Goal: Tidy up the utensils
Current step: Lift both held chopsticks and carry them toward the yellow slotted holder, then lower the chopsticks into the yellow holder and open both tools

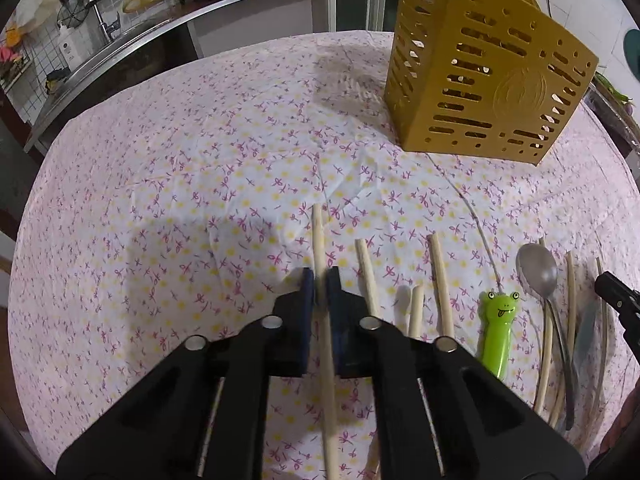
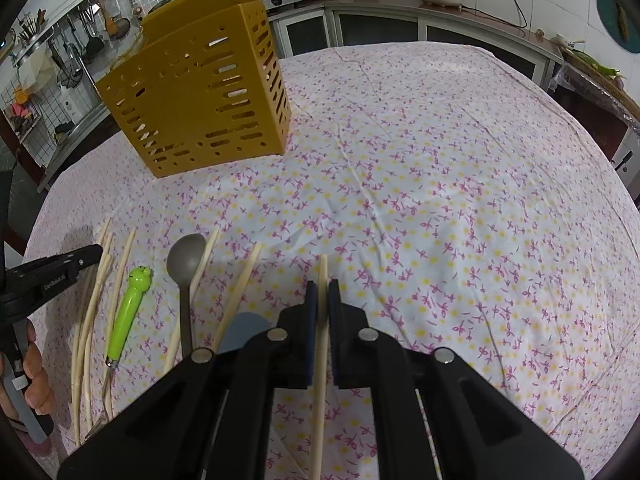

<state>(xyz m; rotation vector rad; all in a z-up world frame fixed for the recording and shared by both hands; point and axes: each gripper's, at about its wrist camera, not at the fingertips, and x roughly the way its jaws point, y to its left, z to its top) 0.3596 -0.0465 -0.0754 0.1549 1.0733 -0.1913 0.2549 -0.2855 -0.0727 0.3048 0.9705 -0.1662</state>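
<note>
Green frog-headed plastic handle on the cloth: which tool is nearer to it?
Left, though not by much. The left tool, shut on a wooden chopstick, sits just left of the green frog-headed plastic handle. The right tool, gripping another chopstick, lies further off, beyond the grey metal spoon.

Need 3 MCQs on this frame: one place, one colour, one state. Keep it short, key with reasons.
1. Where does the utensil holder stand relative to the loose utensils?
A. farther up the table, past them
B. among them
C. off the table

2. What colour is the frog-headed handle?
A. red
B. green
C. blue

3. What is the right gripper doing?
A. open over the spoon
B. shut on nothing
C. shut on a chopstick

Key: 1 A, the holder stands beyond the row, on the floral cloth. 2 B, bright green with a frog face. 3 C, the chopstick runs between the closed pads.
</note>
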